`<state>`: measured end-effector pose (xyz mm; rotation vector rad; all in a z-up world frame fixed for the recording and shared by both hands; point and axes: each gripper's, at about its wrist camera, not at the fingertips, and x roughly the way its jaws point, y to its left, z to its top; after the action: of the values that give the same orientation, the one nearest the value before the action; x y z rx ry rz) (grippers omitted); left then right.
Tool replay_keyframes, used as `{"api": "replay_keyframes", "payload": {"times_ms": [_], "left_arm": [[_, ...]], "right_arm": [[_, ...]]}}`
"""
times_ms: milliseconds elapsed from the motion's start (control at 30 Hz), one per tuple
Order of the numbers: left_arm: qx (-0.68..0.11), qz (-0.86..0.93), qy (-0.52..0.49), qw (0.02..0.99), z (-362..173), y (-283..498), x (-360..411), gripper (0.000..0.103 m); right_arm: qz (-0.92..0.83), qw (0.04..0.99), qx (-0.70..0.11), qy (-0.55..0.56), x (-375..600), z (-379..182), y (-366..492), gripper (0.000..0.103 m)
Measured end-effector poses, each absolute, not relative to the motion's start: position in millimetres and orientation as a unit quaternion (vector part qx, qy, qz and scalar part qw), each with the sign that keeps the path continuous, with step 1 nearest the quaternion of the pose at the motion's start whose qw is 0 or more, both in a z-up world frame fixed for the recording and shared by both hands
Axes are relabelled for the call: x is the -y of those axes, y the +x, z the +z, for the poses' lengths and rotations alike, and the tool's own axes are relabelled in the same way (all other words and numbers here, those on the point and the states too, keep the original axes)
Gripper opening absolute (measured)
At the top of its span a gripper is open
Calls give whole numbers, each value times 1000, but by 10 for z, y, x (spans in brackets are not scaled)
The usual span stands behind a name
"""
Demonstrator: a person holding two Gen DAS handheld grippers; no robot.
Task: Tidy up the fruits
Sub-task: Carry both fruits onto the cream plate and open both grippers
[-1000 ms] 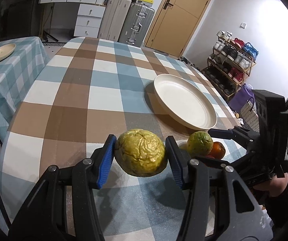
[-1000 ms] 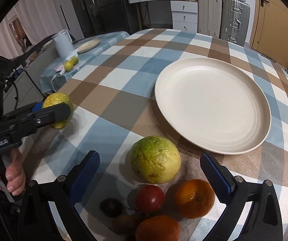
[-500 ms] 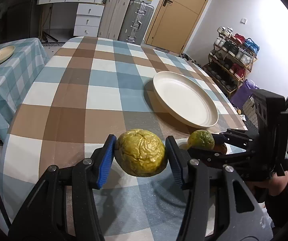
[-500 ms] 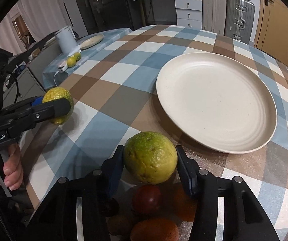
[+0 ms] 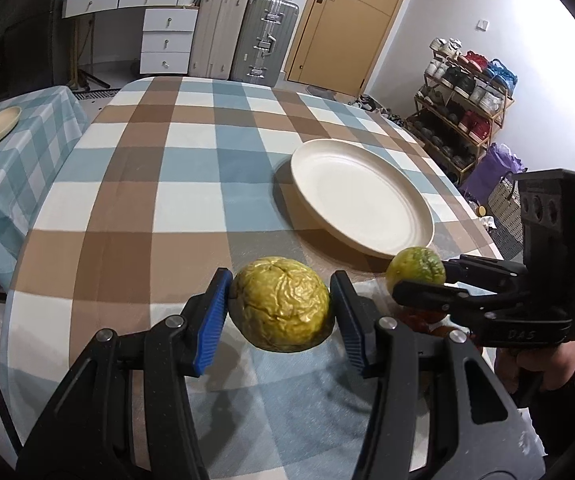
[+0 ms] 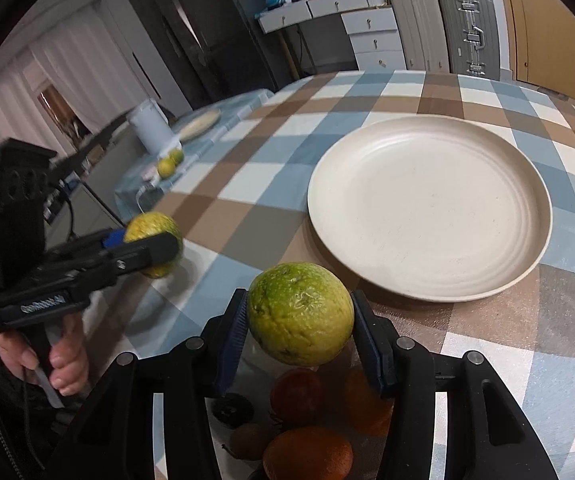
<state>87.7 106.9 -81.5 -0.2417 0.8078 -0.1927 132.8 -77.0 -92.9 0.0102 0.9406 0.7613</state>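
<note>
The left gripper (image 5: 280,310) clamped a wrinkled yellow fruit (image 5: 281,309), its skin creased and dull gold, round and lifted clear of the checked tablecloth (image 5: 159,208). The right gripper (image 6: 299,320) had just closed its jaws, and its blue ribbed pads now pressed both sides of a green-yellow fruit (image 6: 300,314), pebbly-skinned and greener on top, also raised off the cloth. Beyond both sat the cream plate (image 6: 527,256), wide, shallow, smooth with faint rings, and nothing lay in it. Below the right gripper a small pile waited on the cloth: a red tomato (image 6: 297,396), two oranges (image 6: 307,456), a brown kiwi (image 6: 249,442) and a dark round fruit (image 6: 232,410), all close together. A hand (image 6: 61,364) gripped the left tool's handle
</note>
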Motion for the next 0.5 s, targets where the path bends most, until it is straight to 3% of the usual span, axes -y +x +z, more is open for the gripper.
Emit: {"api": "replay_keyframes", "payload": {"times_ms": [500], "left_arm": [[-371,-118,-91,917,-365,1595,-655,48]], "right_arm": [[359,857,-364,63,1300,-273,1637,51]]}}
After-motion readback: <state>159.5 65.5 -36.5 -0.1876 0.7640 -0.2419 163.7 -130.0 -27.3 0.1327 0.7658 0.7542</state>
